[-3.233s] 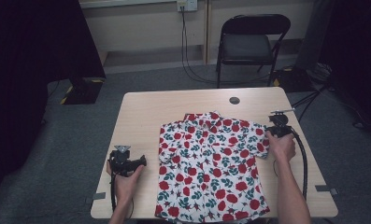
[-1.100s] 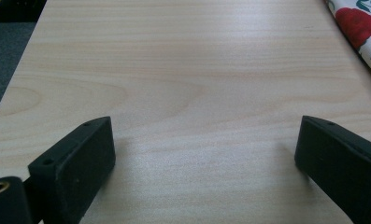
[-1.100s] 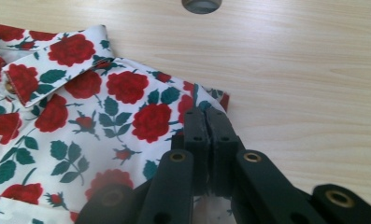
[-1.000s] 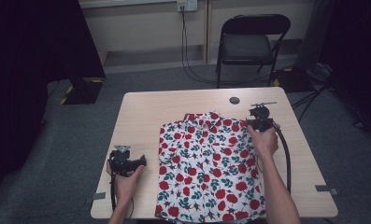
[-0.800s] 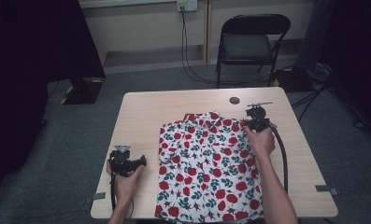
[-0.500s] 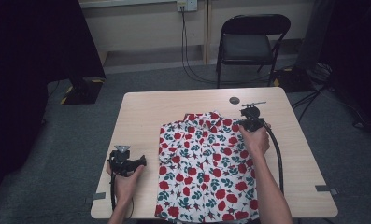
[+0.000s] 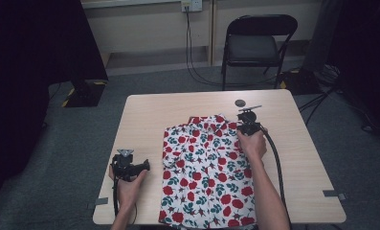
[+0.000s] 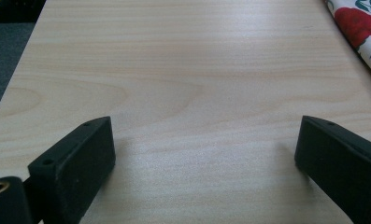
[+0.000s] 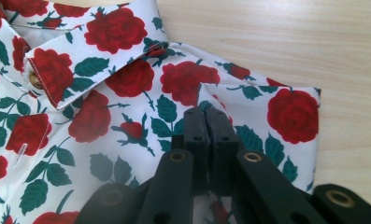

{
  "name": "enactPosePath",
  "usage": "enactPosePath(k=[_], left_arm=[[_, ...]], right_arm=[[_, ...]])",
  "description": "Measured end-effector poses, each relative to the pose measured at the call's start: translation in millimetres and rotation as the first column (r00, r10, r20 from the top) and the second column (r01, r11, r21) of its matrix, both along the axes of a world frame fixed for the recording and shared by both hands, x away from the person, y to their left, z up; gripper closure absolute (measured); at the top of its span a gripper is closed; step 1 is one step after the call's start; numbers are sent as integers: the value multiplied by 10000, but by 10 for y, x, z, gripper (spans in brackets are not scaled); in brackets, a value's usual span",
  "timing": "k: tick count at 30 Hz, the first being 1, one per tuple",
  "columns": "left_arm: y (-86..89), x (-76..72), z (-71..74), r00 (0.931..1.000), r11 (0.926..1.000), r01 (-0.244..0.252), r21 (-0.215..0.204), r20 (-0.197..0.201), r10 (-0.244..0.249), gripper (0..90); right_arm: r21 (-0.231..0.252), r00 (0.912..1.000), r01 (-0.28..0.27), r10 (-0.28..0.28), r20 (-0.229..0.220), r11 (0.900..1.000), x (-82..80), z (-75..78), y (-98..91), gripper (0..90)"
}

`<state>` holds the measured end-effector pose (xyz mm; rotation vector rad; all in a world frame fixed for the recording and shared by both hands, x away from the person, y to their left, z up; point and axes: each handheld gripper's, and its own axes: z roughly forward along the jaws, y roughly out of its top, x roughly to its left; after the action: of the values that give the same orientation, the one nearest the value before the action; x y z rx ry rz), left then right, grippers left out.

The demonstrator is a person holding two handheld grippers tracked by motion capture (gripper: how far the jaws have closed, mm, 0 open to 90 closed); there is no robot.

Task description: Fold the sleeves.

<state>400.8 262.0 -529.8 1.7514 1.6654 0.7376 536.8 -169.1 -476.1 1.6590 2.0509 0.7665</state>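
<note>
a: where were your right fingers (image 9: 198,135) when you stopped?

b: pressed together, pad against pad. from the right gripper view i could not tell whether any cloth was pinched between them. the right gripper (image 9: 206,112) had its tips low over the shirt (image 9: 127,98), and i could not tell whether they touched the fabric.

a: which part of the shirt?

b: the shoulder by the folded far corner. the collar and its brass button (image 9: 35,80) sat up and to the left of the tips, and the bare table (image 9: 276,42) started just beyond and to the right of them.

a: and from above?

b: in the high view my right gripper (image 7: 249,123) was at the shirt's (image 7: 204,177) far right corner, beside the collar. a small dark disc (image 7: 240,102) lay on the table just past it. the shirt lay flat, buttoned, stretching from the tips back toward me.

a: the left one?

b: my left gripper (image 8: 206,154) had its fingers (image 8: 75,163) wide apart, nothing between them but wood. the shirt's edge (image 8: 360,28) was off to the right, well apart. in the high view my left gripper (image 7: 129,165) rested near my edge of the table (image 7: 178,108).
</note>
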Motion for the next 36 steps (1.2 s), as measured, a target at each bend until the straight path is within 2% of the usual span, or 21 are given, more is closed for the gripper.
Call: enactPosePath(k=[9,18,22,29,36], left_arm=[[0,0,0,10000,10000,4,2,-1,-4,43],[2,0,2,10000,10000,28,24,-23,-28,43],[3,0,2,10000,10000,30,26,-24,-30,44],[3,0,2,10000,10000,29,27,-24,-29,43],[3,-1,2,10000,10000,30,28,-24,-29,43]], right_arm=[[-57,9997,-75,74,-234,10000,39,-105,53,867],[289,10000,14,-14,19,9996,6,-15,2,648],[418,10000,12,-15,76,9991,-27,14,-31,617],[487,9997,-117,105,239,9987,-155,43,-39,562],[632,9983,-174,138,571,9978,-358,107,-147,586]])
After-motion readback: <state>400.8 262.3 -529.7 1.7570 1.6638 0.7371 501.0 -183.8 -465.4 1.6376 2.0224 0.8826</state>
